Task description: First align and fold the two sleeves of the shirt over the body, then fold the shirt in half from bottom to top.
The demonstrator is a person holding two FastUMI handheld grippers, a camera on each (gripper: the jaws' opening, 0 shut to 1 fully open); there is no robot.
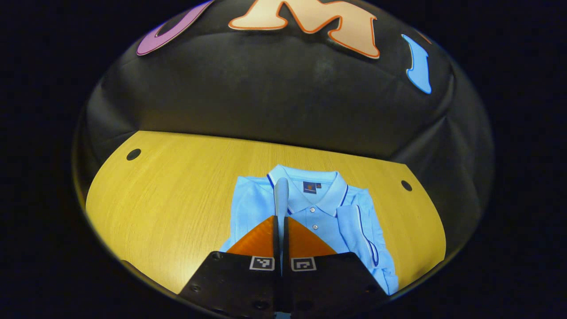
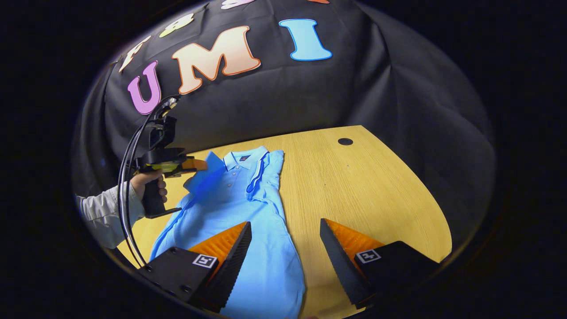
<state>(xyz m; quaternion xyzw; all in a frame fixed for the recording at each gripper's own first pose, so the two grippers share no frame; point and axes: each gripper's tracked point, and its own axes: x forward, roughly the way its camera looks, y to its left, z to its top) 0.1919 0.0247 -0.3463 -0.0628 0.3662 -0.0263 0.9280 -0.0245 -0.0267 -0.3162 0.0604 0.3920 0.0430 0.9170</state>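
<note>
A light blue polo shirt [image 1: 319, 217] lies collar-up on the wooden table [image 1: 177, 199]. My left gripper [image 1: 281, 218] is shut on a thin fold of the shirt's sleeve [image 1: 281, 195], which stands up between its fingers over the shirt's left shoulder. The other sleeve [image 1: 361, 230], edged with dark piping, lies folded over the body. In the right gripper view the shirt [image 2: 239, 208] stretches toward me. My right gripper [image 2: 285, 223] hangs open above its lower edge, holding nothing. Farther off, a hand [image 2: 146, 181] holds the left gripper [image 2: 195, 165] at the raised sleeve [image 2: 208, 170].
The table [image 2: 363, 195] has a round cable hole [image 2: 345, 141] near its far right corner; two such holes [image 1: 133, 154] [image 1: 406, 185] appear in the left gripper view. Black cloth walls rise behind the table. Black cables loop from the left gripper.
</note>
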